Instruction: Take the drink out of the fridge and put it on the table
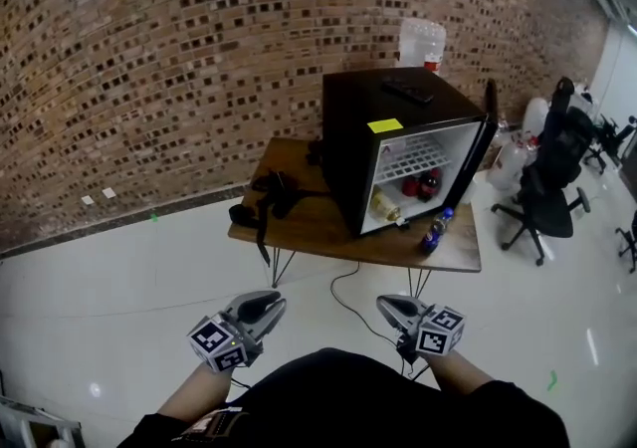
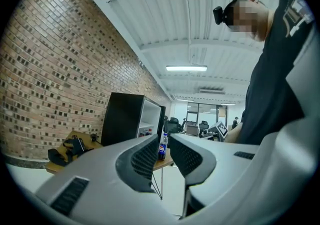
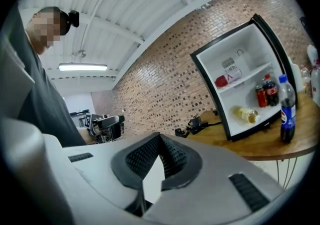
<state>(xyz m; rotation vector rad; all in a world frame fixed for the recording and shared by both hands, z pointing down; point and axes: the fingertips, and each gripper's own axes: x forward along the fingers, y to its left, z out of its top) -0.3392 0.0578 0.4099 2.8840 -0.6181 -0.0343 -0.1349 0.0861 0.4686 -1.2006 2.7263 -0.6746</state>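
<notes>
A black mini fridge (image 1: 348, 137) stands on a wooden table (image 1: 318, 227) with its door swung open. On the table in front of it stands a blue-capped cola bottle (image 1: 435, 230), which also shows in the left gripper view (image 2: 163, 146) and the right gripper view (image 3: 286, 114). Inside the fridge lie a yellow bottle (image 3: 246, 114) and red and dark drinks (image 3: 265, 94). Both grippers hang low near my body, far from the table. My left gripper (image 1: 267, 307) has its jaws slightly apart with nothing between them. The right gripper (image 1: 393, 307) is shut and empty.
Black straps and gear (image 1: 274, 192) lie on the table's left part. A remote (image 1: 408, 91) rests on the fridge top, with a pack of water bottles (image 1: 421, 43) behind it. An office chair (image 1: 547, 187) stands at the right. A cable (image 1: 348, 302) trails on the floor.
</notes>
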